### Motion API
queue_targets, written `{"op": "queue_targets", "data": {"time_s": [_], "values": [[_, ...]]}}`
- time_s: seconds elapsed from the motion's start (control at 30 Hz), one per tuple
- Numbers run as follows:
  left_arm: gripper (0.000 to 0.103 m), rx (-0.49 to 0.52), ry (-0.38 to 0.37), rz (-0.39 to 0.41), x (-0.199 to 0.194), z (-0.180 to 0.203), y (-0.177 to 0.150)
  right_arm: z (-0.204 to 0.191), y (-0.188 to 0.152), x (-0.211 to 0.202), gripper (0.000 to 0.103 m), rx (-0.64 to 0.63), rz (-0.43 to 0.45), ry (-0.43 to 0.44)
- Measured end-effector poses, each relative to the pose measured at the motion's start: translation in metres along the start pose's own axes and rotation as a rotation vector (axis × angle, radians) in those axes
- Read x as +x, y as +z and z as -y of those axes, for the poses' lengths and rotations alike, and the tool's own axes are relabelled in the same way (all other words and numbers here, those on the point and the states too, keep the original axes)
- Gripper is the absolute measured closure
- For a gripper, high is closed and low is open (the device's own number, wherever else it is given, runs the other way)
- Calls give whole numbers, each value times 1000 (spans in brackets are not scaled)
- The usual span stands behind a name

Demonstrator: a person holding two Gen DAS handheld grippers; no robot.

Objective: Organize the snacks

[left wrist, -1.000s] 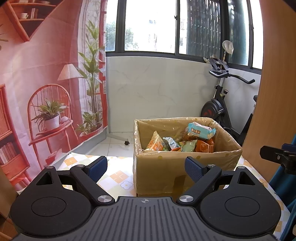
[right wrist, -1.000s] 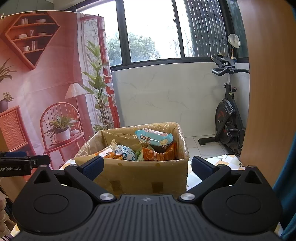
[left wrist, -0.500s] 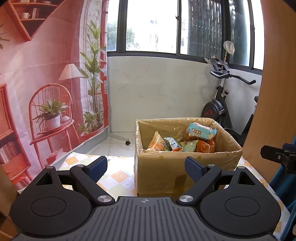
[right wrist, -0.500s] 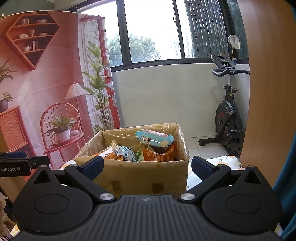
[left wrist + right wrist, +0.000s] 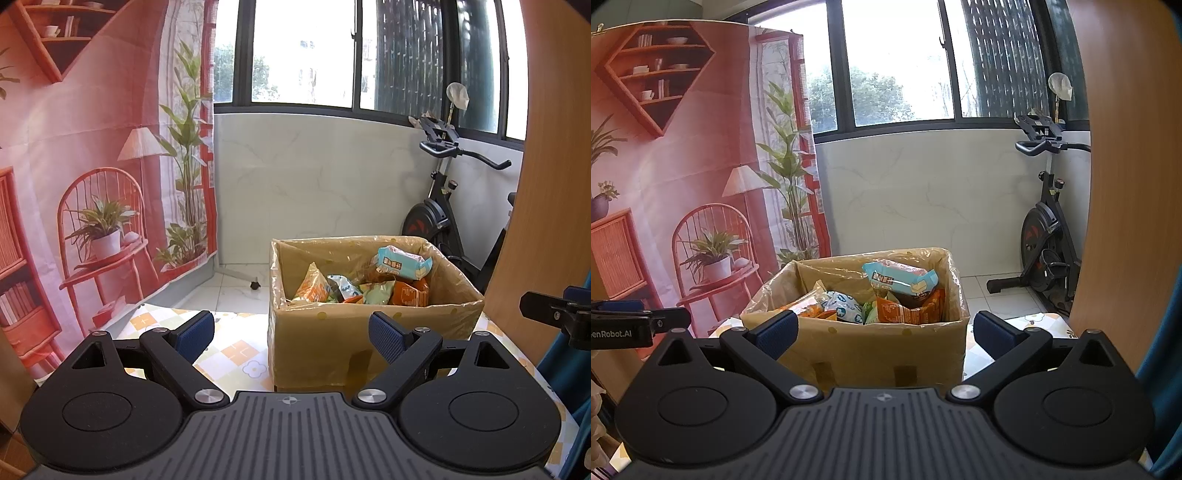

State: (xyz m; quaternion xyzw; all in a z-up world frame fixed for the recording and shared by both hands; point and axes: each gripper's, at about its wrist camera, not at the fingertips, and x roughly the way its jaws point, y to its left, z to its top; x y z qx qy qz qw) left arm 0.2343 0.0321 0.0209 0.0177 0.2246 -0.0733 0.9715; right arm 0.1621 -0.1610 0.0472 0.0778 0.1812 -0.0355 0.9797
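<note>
- Both your left hand-held gripper [image 5: 291,332] and right hand-held gripper [image 5: 884,330] are spread, empty.
- Reach over the cardboard box [image 5: 332,332] rim; pinch the top blue snack packet [image 5: 402,262] mid-body.

Only one text reads clearly: white letters "enRobot.AI" on the black body of the left gripper [image 5: 639,325], seen at the left edge of the right wrist view, its start cut off by the frame; the light blue snack packet [image 5: 899,280] lying atop the cardboard box [image 5: 871,350] bears dark printed characters, perhaps Chinese, too small to read; nothing else is legible.
</note>
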Motion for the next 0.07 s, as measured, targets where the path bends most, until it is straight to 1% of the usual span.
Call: {"op": "queue_targets", "data": {"time_s": [0.07], "values": [[11,-1,1,-3,1,0,0,0,0,0,0,2,-1,0]]}}
